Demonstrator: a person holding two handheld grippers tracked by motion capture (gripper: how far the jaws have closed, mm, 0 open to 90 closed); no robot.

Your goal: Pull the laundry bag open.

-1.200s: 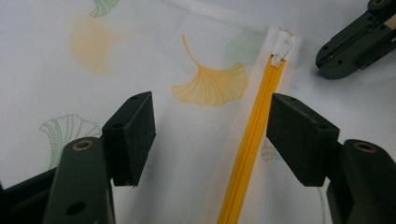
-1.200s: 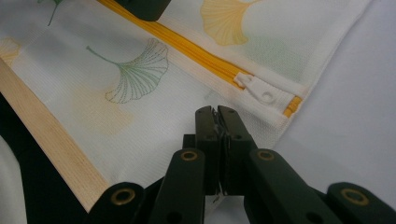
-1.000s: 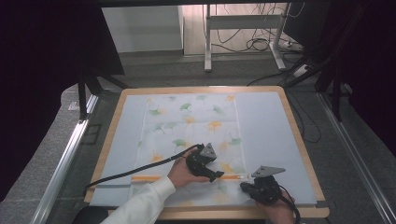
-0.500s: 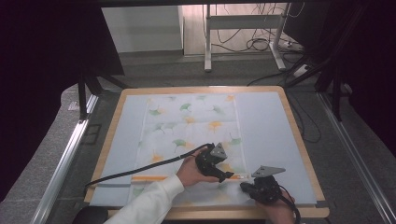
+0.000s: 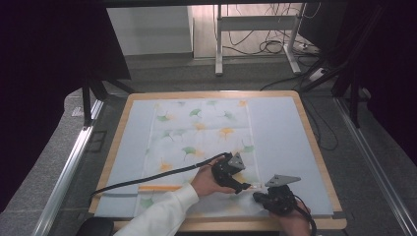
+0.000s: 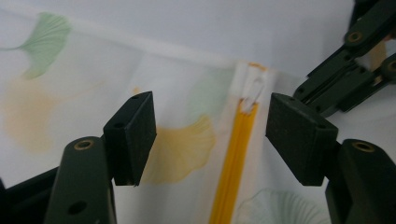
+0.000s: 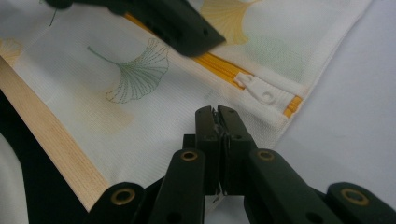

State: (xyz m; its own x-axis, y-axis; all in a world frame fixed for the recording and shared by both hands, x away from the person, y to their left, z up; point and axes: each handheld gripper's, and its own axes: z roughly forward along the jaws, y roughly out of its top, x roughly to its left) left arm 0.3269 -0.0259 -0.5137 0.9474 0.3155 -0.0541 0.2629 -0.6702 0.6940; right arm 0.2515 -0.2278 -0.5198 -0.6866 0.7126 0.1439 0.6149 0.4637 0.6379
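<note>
Wood-rimmed table (image 5: 314, 147); pale blue mat (image 5: 280, 137) covers top; leaf-print cloth (image 5: 201, 132) lies flat on mat.

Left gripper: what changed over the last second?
The left gripper slid right along the orange zipper to the white pull, jaws open astride it, nothing gripped. The right gripper stayed shut at the cloth's near right corner; the cloth has not shifted.

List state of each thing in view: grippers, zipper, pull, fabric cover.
left gripper: open, jaws either side of the zipper's end, not touching it.
right gripper: shut, jaws pressed together at the cover's corner; a pinch on the fabric cannot be told.
zipper: closed, orange, slider at its end.
zipper pull: white, lying flat.
fabric cover: spread flat on the table.
</note>
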